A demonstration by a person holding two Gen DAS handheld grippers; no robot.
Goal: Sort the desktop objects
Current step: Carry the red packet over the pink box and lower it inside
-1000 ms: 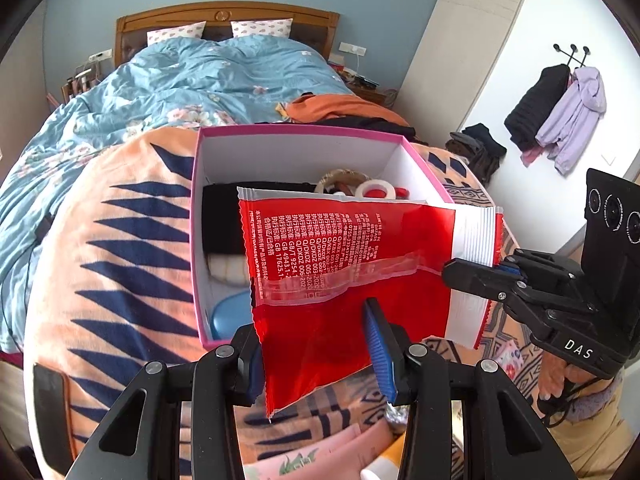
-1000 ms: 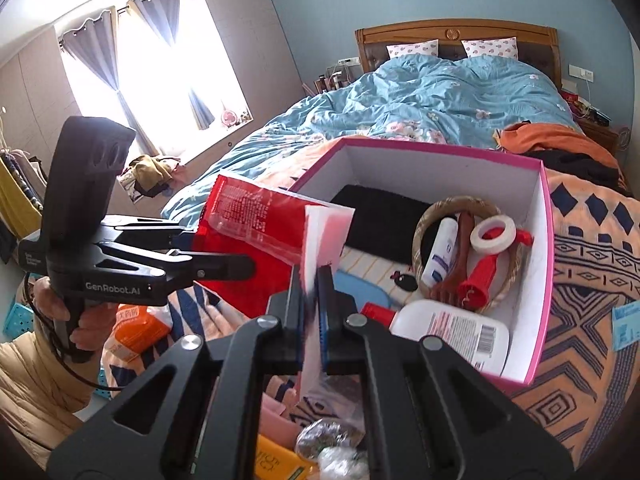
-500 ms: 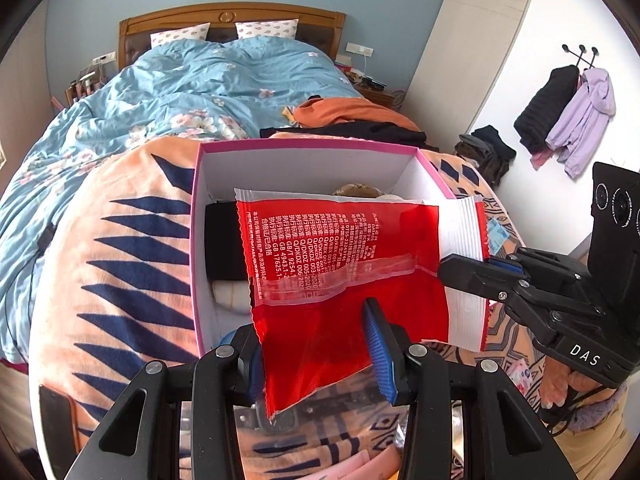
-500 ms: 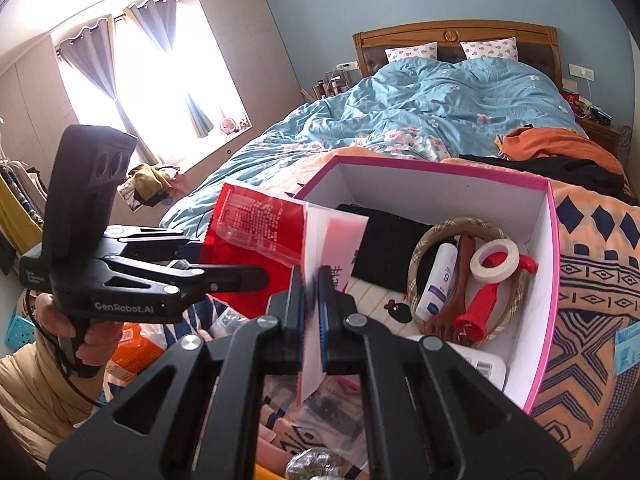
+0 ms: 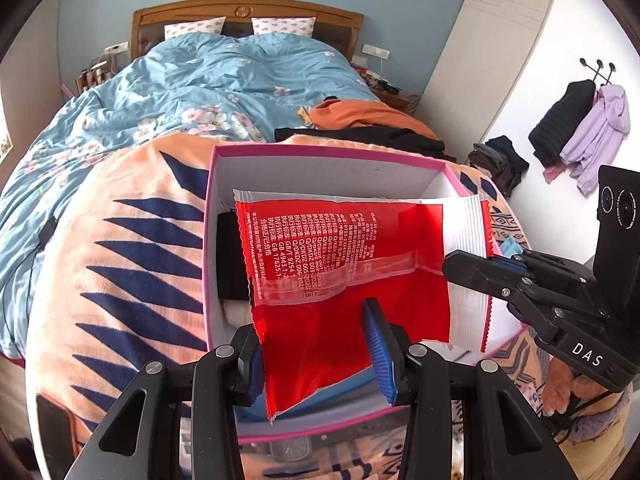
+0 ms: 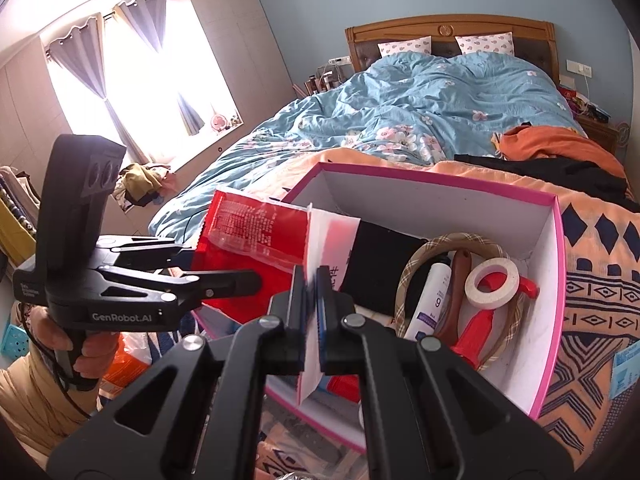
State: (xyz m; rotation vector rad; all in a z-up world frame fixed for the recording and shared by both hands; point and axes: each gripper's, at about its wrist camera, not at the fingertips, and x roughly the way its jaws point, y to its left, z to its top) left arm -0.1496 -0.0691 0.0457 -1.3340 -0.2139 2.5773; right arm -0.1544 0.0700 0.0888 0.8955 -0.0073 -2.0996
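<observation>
The right gripper [image 6: 311, 308] pinches the white end strip of the red packet [image 5: 344, 280], its pads pressed together on the film. The left gripper [image 5: 316, 344] has its jaws spread wide, one pad at each side of the packet's lower edge; whether either pad touches the film cannot be told. The packet hangs flat over the near half of the pink-rimmed box [image 6: 556, 240], printed side toward the left wrist camera, and hides most of the box's contents in that view.

From the right wrist view the box's inside shows more: a woven ring basket [image 6: 404, 280] near the right wall holds a white bottle [image 6: 430, 300], a roll of white tape [image 6: 494, 282] and a red-handled tool [image 6: 480, 328]. A black folded item [image 6: 380, 264] lies toward the far left corner. What sits under the packet at the near wall is only partly seen.

The box rests on an orange blanket with navy shapes [image 5: 132, 264], spread over the foot of a bed. Small items below the box's near edge are cut off and hard to make out. Farther up lies a blue floral duvet [image 5: 192, 92], an orange garment [image 6: 552, 144] and two dotted pillows [image 5: 240, 28] against a wooden headboard [image 5: 248, 10]. A curtained window [image 6: 140, 80] glares white; coats hang on a wall hook [image 5: 580, 120].
</observation>
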